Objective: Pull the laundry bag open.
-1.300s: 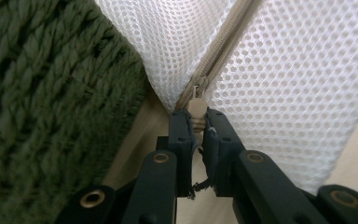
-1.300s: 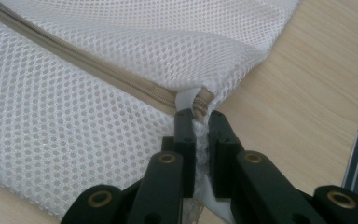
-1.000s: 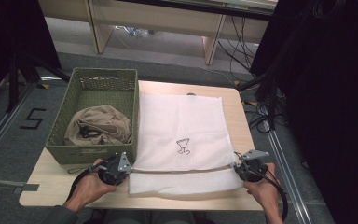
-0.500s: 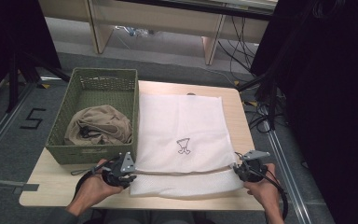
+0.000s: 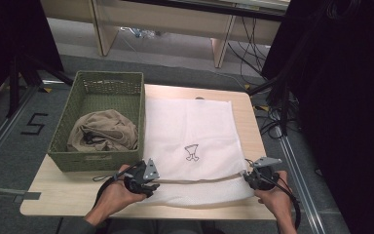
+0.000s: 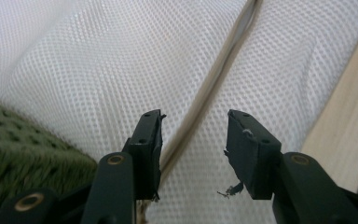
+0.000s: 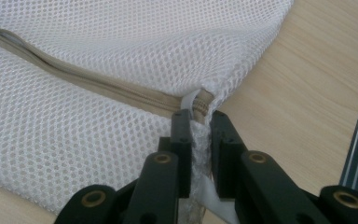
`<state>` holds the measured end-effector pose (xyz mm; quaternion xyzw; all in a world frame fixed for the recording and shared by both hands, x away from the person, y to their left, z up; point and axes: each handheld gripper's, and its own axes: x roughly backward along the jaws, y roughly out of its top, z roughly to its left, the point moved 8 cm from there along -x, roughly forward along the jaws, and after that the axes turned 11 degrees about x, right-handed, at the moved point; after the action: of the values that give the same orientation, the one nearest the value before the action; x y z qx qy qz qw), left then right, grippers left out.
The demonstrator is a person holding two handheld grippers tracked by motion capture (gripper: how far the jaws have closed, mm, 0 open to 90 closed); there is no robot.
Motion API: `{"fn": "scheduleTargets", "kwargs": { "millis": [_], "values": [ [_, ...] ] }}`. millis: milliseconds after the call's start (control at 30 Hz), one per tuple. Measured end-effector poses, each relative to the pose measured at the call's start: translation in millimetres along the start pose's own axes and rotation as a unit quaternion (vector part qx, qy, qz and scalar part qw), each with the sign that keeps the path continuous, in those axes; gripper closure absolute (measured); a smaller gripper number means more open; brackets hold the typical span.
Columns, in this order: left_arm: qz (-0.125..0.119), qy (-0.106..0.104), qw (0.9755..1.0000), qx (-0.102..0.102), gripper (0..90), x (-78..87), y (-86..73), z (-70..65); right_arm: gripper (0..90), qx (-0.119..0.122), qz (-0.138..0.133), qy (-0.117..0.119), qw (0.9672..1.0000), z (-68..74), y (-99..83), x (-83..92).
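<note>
1. The right gripper (image 7: 200, 122) is clamped on a bunched corner of the white mesh laundry bag (image 7: 98, 79), right at the end of its beige zipper (image 7: 88, 79). The right gripper view makes this obvious: mesh and a white tab squeezed between the black jaws.

2. The left gripper (image 6: 193, 122) has its jaws apart, and they've just been opening. In its own view the pads press on nothing; the zipper line (image 6: 214, 79) runs up between them over the mesh.

3. From the high view you can't read either grip, just the left gripper (image 5: 143, 176) and right gripper (image 5: 258, 175) sitting at the bag's near corners, hands behind them.

4. The high view does give the layout: the bag (image 5: 190, 131) lies flat on the wooden table (image 5: 63, 195), small black logo (image 5: 191, 152) mid-cloth, near edge folded over.

5. Just beside the bag's left edge there's a green woven basket (image 5: 97, 80) with a crumpled tan garment (image 5: 104, 131) in it. The left gripper view catches a blurry green corner of the basket (image 6: 14, 140).
</note>
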<state>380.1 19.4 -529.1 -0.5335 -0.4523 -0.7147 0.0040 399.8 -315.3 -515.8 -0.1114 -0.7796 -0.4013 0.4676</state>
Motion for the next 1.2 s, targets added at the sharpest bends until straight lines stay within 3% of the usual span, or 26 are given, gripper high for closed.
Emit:
{"fn": "scheduleTargets", "kwargs": {
  "millis": [233, 467, 667, 767, 833, 967, 1167, 1200],
  "values": [
    [0.0, -0.001, 1.0, -0.001, 53.4, -15.0, 12.5, -0.5, 81.5, 0.003, 0.003, 0.002, 1.0, -0.8, -0.6, -1.4],
    [0.027, -0.008, 0.9995, -0.01, 53.5, -37.0, 15.7, 1.7, 81.0, 0.004, 0.004, 0.002, 1.0, 0.3, -0.1, -2.7],
    [0.036, -0.019, 0.999, -0.016, 54.8, -48.0, 19.0, -2.1, 80.2, 0.007, 0.006, 0.002, 1.0, -0.8, -1.3, -2.9],
    [0.038, -0.027, 0.9987, -0.021, 64.5, -51.8, 20.1, -3.6, 79.6, 0.003, 0.004, 0.002, 1.0, -0.7, -1.2, -2.8],
    [0.041, -0.035, 0.9984, -0.018, 76.0, -52.7, 18.9, -5.3, 79.0, 0.003, 0.005, 0.002, 1.0, -0.5, -0.7, -3.1],
    [0.025, -0.019, 0.999, -0.031, 86.7, -51.8, 20.1, -5.3, 72.2, -0.003, 0.005, -0.002, 1.0, -1.3, -1.1, -4.2],
    [-0.011, -0.012, 0.9997, -0.017, 88.0, -37.4, 34.0, -0.5, 54.5, -0.033, -0.006, -0.023, 0.9992, -6.8, 2.3, -1.9],
    [-0.016, -0.009, 0.9997, -0.019, 88.1, -34.7, 36.3, 0.1, 52.3, -0.029, -0.012, -0.029, 0.9991, -8.7, 4.3, -1.1]
  ]
}}
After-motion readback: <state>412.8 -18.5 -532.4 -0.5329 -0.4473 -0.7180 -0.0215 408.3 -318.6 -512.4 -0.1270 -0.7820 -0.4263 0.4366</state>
